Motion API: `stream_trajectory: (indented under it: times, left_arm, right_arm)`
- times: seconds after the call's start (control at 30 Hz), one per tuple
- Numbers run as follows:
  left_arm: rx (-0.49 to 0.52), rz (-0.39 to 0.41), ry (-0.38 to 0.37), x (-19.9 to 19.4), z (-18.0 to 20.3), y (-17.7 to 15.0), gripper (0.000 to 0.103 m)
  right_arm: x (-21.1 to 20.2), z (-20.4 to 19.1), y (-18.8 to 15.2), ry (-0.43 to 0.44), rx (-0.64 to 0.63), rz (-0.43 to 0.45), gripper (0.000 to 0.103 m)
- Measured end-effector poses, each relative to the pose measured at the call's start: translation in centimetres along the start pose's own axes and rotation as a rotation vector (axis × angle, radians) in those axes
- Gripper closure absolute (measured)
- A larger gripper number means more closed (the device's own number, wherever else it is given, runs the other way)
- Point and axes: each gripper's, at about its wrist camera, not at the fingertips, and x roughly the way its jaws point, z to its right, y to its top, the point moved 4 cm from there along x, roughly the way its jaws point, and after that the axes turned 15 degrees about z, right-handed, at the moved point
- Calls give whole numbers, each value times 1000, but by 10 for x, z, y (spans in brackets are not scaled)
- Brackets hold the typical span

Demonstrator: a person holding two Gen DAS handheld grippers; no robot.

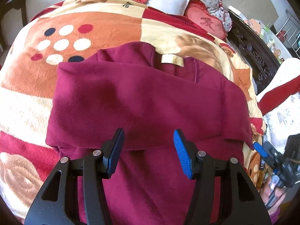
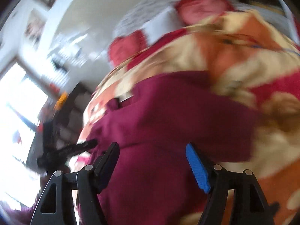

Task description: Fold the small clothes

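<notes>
**Maroon garment half folded on the patterned blanket**

Lying across the middle of a fleece blanket (image 1: 90, 18), the maroon garment (image 1: 142, 101) has 1 layer turned over onto itself, so a folded edge runs across it just in front of the left gripper (image 1: 148, 136). A pale sewn-in label (image 1: 172, 60) shows at the far edge of the cloth, near the neckline. The blanket is patterned in orange, cream and red, with a cluster of white, red and dark dots on its left part.

The left gripper hangs above the near part of the garment, tilted downward, its 2 fingers spread apart with only cloth visible below the gap; nothing is pinched between the blue pads (image 1: 182, 155). The right gripper (image 2: 152, 151) is likewise released, its jaws standing wide over the right side of the same garment with nothing clamped. Its view is heavily blurred. In the left wrist view the right gripper appears at the lower right edge, held in a hand (image 1: 274, 189), just beside the garment's right corner.

At the head of the bed lie 2 red heart-shaped cushions (image 1: 208, 23), a white pillow (image 1: 168, 0) and a floral one. A dark carved bed frame (image 1: 251, 50) runs along the right side.
</notes>
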Motion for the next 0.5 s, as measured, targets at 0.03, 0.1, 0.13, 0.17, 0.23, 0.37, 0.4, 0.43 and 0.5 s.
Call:
stream_trajectory:
  times: [0.03, 0.1, 0.13, 0.17, 0.23, 0.37, 0.4, 0.43, 0.5]
  left_arm:
    - [4, 1, -3, 0, 2, 0, 48]
    - [19, 5, -6, 0, 8, -1, 48]
    - [31, 8, -4, 0, 10, -1, 48]
    - [40, 9, -1, 1, 12, -2, 48]
    - [62, 6, 10, 3, 16, -4, 48]
    - [102, 8, 54, 7, 21, -9, 48]
    - [112, 6, 63, 8, 21, -11, 48]
    - [122, 4, 71, 8, 22, -13, 48]
    - [134, -3, 82, 10, 22, -16, 48]
  right_arm:
    - [-6, 20, 3, -57, 36, 16, 32]
    - [-14, 42, 7, -129, 85, 34, 32]
    - [-18, 52, 8, -153, 113, 51, 32]
    - [-20, 58, 10, -171, 125, 65, 32]
    - [-20, 67, 12, -216, 103, 78, 32]
    - [-5, 72, 13, -255, 69, 65, 32]
    - [-2, 72, 12, -258, 70, 63, 32]
    - [1, 73, 14, -257, 64, 66, 32]
    - [6, 73, 16, -250, 37, 78, 32]
